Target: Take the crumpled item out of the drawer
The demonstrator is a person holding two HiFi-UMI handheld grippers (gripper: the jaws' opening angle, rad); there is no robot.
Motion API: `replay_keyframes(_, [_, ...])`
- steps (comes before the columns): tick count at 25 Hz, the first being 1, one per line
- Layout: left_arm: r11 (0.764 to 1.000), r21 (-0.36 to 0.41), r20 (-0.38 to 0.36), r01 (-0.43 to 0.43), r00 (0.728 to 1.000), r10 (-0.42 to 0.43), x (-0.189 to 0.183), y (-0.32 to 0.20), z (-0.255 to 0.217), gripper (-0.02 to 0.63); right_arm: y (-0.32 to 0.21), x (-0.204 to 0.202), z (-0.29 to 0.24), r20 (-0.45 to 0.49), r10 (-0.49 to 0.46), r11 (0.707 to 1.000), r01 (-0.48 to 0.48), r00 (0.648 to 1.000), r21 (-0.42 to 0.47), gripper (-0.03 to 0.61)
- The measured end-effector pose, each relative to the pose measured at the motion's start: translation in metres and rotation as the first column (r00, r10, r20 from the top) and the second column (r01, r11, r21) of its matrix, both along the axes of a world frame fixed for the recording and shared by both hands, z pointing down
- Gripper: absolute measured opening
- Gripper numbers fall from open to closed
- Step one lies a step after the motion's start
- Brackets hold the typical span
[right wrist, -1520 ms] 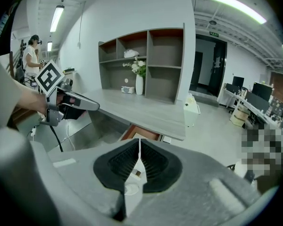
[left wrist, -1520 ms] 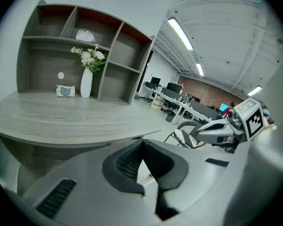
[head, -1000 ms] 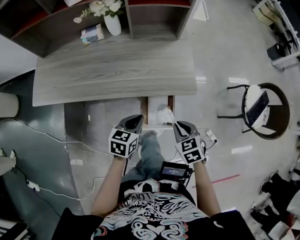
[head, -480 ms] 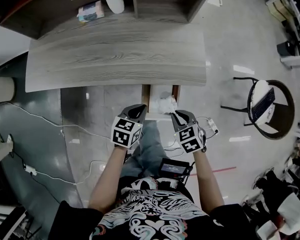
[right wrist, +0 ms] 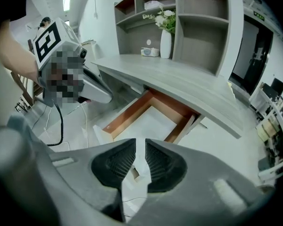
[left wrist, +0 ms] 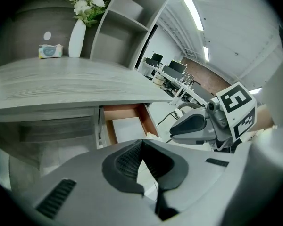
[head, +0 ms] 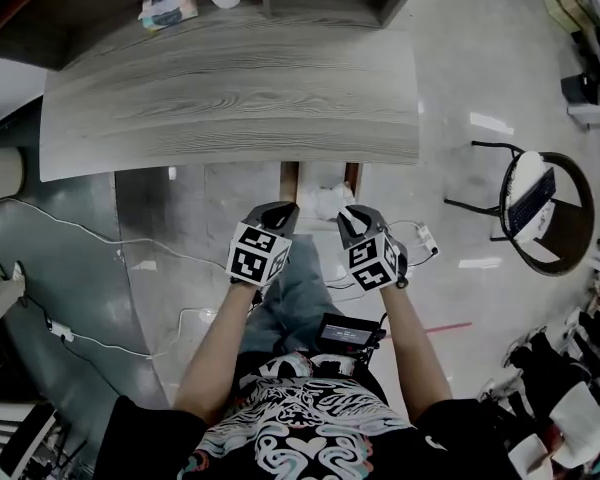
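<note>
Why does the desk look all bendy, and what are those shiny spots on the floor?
Head view: the wide lens bows the desk edges, and bright glare patches sit on the glossy floor. Left gripper view: the desk curves too, and the corners go black. Right gripper view: same bulge; the right tongs, shut on crumpled paper, loom huge.

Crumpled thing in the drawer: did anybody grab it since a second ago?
Yes. The right gripper moved forward to the crumpled item at the front of the drawer and shut on it, so the item is now pinched between its jaws. The left gripper stayed shut and empty by the drawer front, and the drawer stayed open.
</note>
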State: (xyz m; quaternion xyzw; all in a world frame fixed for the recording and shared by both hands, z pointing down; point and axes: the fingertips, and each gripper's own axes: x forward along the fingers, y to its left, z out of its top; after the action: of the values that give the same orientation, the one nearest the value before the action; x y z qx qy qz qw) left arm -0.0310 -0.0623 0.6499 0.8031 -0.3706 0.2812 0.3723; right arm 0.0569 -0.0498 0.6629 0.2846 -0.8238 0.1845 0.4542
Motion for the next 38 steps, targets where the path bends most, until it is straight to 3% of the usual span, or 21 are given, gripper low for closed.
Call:
replay_keyframes(11, [0.997,-0.071,-0.004,-0.017,1.0,0.017,0.011,-0.004,0.032,0.0,-0.002,-0.005,0.055,-0.074,-0.099,0.993,0.094,0.992,-0.069,0.086])
replay_keyframes(25, [0.992,-0.128,-0.003,-0.016,1.0,0.015,0.011,-0.014,0.045,0.002,-0.006,-0.001,0.092,-0.207,-0.248,0.967,0.228,0.946,-0.114,0.103])
replay_keyframes(38, [0.991,-0.136,-0.001,-0.003,1.0,0.003,0.012,-0.025,0.047,0.0,-0.015,0.002,0.089,-0.187,-0.233,0.968,0.209,0.954,-0.136,0.009])
